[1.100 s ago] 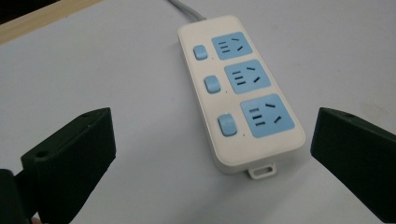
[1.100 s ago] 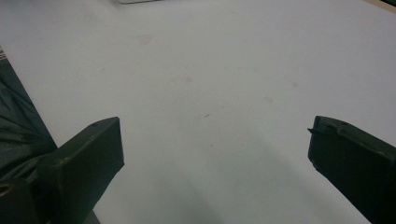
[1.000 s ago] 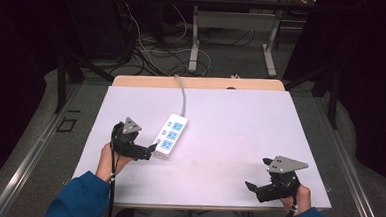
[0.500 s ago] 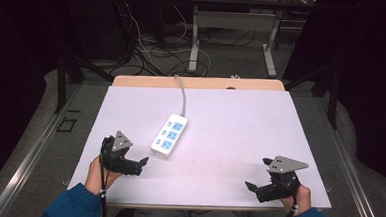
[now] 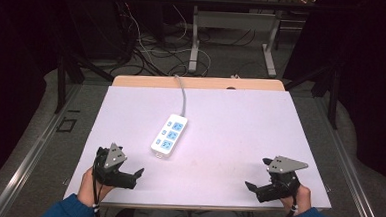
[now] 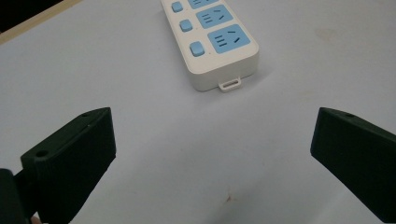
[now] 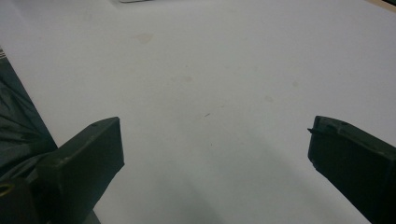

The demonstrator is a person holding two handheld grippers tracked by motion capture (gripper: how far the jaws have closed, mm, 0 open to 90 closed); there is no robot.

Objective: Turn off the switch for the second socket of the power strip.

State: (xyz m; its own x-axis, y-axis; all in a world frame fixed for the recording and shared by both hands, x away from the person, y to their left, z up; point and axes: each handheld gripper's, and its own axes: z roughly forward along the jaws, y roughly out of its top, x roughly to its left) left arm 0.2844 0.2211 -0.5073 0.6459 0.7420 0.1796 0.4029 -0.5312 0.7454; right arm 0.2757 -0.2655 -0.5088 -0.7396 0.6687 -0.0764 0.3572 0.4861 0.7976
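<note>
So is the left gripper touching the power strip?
Apart. The left gripper view shows bare table between the open left gripper and the power strip.

It looked like a lab: dark curtains hung left and right, loose cables lay on the floor beyond the white desk, and another metal-legged desk stood far back.

Item: white power strip with blue sockets and blue switches
Pose: lying flat, face up, running diagonally
Place: sitting left of centre on the white desk
Cord: grey cable trailing off the far edge
</note>
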